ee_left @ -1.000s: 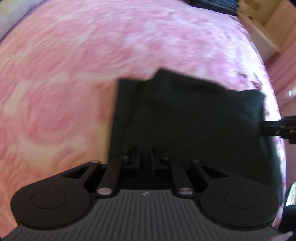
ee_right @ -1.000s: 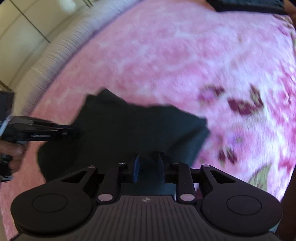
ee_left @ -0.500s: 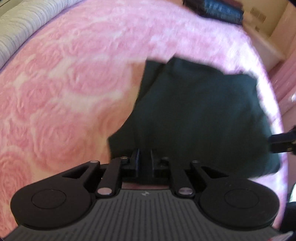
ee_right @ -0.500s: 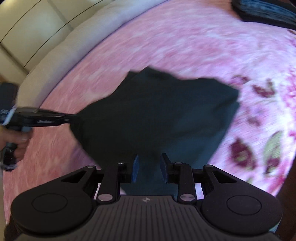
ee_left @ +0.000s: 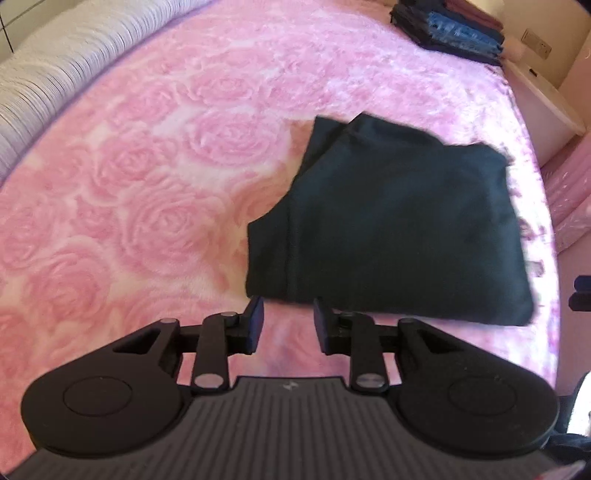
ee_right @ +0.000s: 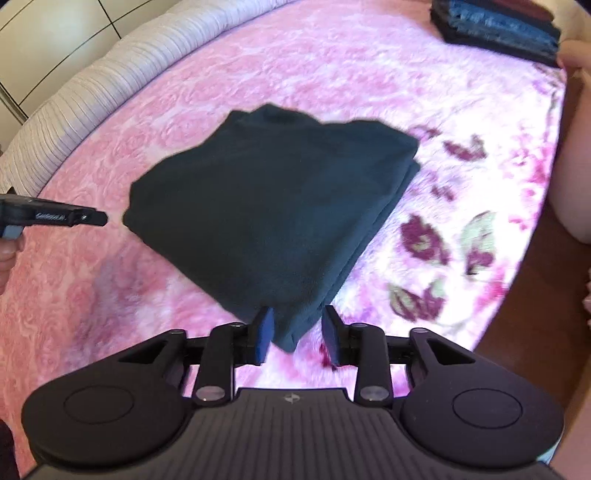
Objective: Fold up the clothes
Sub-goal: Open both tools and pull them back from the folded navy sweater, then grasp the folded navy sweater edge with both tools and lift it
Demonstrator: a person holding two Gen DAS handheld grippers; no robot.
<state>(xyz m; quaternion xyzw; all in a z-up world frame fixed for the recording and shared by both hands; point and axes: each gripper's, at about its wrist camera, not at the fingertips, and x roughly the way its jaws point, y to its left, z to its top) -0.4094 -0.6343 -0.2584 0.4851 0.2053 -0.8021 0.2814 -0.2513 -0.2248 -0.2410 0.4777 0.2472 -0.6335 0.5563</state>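
Pink bedspread point(ee_left: 155, 177) is carrying a folded dark garment point(ee_right: 273, 206), lying dead ahead of both claws. Left gripper point(ee_left: 287, 325) is gaping, empty, just short of its edge. Right gripper point(ee_right: 298, 332) is gaping too, straddling the near corner, so nearer.

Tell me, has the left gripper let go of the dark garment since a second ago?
Yes. The left gripper is open and back from the dark garment on the pink blanket.

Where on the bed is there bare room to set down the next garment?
Widest free patch: pink blanket between the ribbed white edge and the folded dark garment. Also free beyond the garment, short of the clothes stack. Tight on the garment's right, near the bed's side.
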